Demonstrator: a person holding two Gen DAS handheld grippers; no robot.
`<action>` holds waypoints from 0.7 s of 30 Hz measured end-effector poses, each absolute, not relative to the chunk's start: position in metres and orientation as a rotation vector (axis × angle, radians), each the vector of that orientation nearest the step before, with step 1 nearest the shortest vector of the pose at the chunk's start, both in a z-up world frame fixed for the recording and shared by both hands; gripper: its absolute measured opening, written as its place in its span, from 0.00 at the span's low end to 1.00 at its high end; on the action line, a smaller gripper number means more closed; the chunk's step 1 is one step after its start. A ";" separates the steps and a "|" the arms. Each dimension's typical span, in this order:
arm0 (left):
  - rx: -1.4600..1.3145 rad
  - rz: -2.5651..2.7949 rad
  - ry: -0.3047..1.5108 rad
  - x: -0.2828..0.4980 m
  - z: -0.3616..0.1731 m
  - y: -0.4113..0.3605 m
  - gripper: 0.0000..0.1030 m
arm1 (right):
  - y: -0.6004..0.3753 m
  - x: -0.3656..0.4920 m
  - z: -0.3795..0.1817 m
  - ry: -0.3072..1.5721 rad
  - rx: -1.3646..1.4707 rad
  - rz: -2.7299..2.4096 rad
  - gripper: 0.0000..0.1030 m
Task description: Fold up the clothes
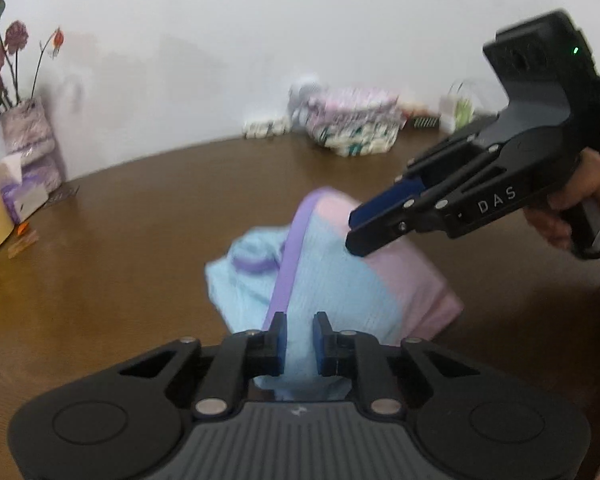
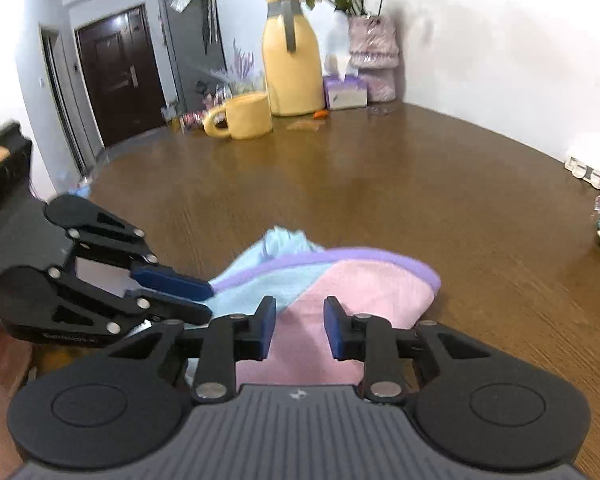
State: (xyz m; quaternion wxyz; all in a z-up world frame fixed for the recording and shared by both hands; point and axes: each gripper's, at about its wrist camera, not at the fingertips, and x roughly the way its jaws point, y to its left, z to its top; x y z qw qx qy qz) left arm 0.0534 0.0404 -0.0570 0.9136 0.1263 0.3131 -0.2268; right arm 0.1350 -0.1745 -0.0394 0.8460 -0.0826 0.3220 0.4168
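Note:
A small garment (image 1: pixel 332 280) in light blue and pink with a purple trim band lies bunched on the brown table (image 1: pixel 120 260). It also shows in the right wrist view (image 2: pixel 340 280). My left gripper (image 1: pixel 300 334) has its jaws narrowly apart around a blue fold of the garment; whether it grips the cloth is unclear. It appears at the left of the right wrist view (image 2: pixel 208 300). My right gripper (image 2: pixel 300 320) is open over the pink part. In the left wrist view it (image 1: pixel 352 232) hovers at the garment's upper right.
A folded stack of patterned clothes (image 1: pixel 352 124) lies by the wall. A vase of flowers (image 1: pixel 28 136), a tissue pack (image 2: pixel 346 92), a yellow jug (image 2: pixel 292 64) and a yellow mug (image 2: pixel 246 116) stand at the table's far edge. A dark door (image 2: pixel 116 76) is behind.

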 end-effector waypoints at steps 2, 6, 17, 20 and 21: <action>0.256 -0.458 0.658 0.052 -0.060 0.042 0.13 | -0.171 0.139 -0.049 0.686 -0.189 0.880 0.26; 0.259 -0.460 0.665 0.049 -0.061 0.045 0.13 | -0.162 0.141 -0.059 0.673 -0.206 0.892 0.27; 0.302 -0.455 0.671 0.045 -0.058 0.039 0.12 | -0.164 0.124 -0.066 0.639 -0.223 0.864 0.27; 0.320 -0.466 0.674 0.042 -0.057 0.036 0.11 | -0.168 0.117 -0.064 0.648 -0.211 0.860 0.28; 0.325 -0.466 0.674 0.041 -0.056 0.035 0.11 | -0.169 0.116 -0.063 0.651 -0.204 0.859 0.29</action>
